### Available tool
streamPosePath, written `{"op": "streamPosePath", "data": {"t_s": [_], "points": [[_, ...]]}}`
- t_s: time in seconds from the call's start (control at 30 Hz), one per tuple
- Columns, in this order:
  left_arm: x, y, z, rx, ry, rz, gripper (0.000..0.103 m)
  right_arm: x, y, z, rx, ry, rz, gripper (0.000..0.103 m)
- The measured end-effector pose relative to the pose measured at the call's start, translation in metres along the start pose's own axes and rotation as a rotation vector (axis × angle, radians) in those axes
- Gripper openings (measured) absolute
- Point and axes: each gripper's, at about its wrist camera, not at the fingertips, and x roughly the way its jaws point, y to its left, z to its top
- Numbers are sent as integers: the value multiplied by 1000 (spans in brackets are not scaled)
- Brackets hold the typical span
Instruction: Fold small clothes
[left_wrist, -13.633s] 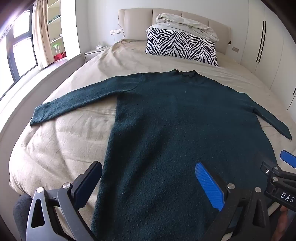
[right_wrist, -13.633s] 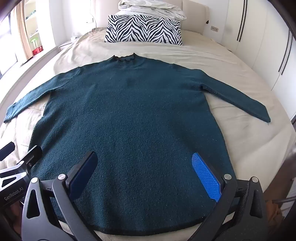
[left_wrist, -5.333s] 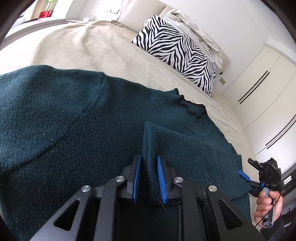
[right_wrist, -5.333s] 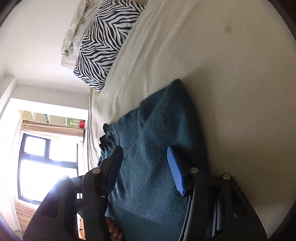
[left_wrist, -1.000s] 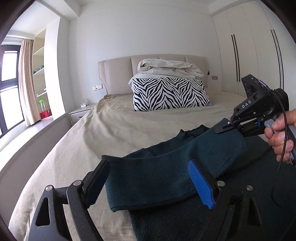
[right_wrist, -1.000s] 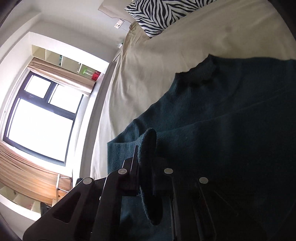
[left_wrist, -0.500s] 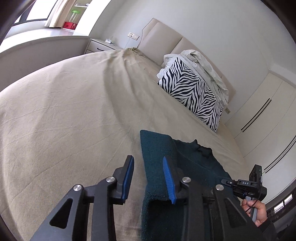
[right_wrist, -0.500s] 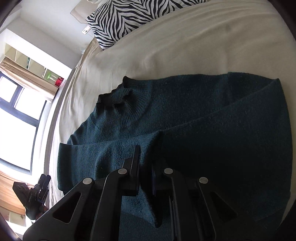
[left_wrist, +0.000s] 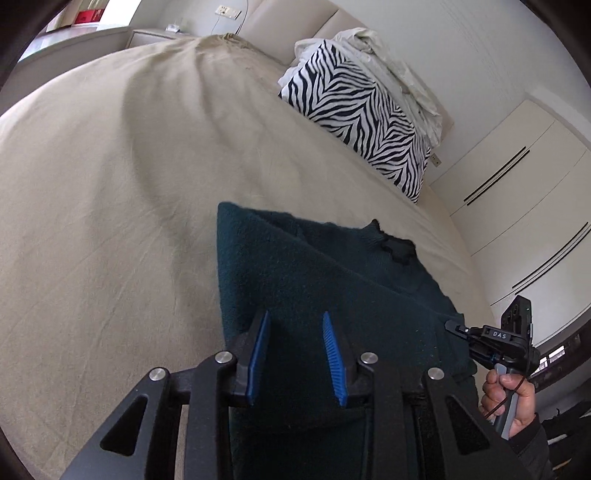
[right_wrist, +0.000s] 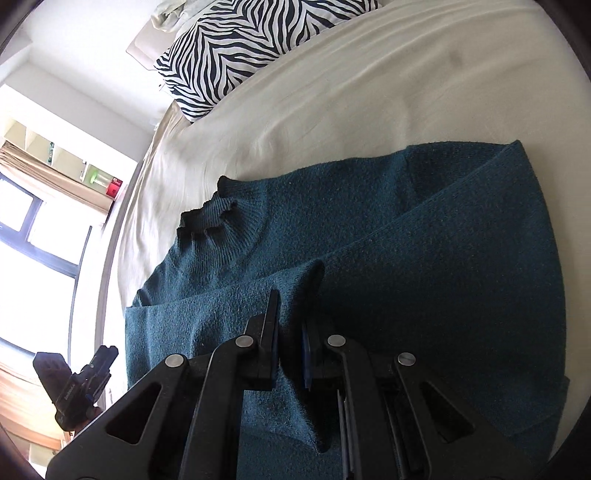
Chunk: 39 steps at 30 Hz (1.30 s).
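A dark teal sweater (left_wrist: 332, 273) lies on the bed, collar (left_wrist: 395, 247) toward the pillows, its sides folded inward. My left gripper (left_wrist: 295, 354) hovers over the sweater's folded left edge. Its jaws are closing; knit shows in the gap, but the blue pads (left_wrist: 258, 354) stand bare and press on nothing. In the right wrist view my right gripper (right_wrist: 291, 317) is shut on a ridge of the sleeve, low over the sweater (right_wrist: 443, 277) body below the collar (right_wrist: 207, 218). Each view shows the other gripper: the right gripper (left_wrist: 495, 339) in a hand (left_wrist: 509, 391), the left gripper (right_wrist: 81, 384) at lower left.
The beige bedsheet (left_wrist: 110, 184) spreads wide to the sweater's left. A zebra pillow (left_wrist: 354, 114) with a crumpled white duvet leans on the headboard. White wardrobe doors (left_wrist: 517, 184) stand at the right, a window (right_wrist: 22, 236) and shelves at the left.
My left gripper narrowed from wide open, rolled, and came down over the sweater's left edge. The right gripper carried the pinched sleeve lower, onto the sweater body.
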Motion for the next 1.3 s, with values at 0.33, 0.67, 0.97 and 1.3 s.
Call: {"op": "streamPosePath", "data": {"t_s": [0.33,0.67,0.97,1.3], "points": [[-14,20,3,-90,-51,-21,22,-24,-23,-10,145,-52,-1,51],[-8,0,-7,10,-47,60,29,-16,7,-39,-42,2,-54,55],[-7,0,-10,13,-61,71,29,-18,12,-23,-108,-45,-126,8],[-34,-15,-5,43,-157,112,30,-2,-18,-24,-72,-72,-64,8]]}}
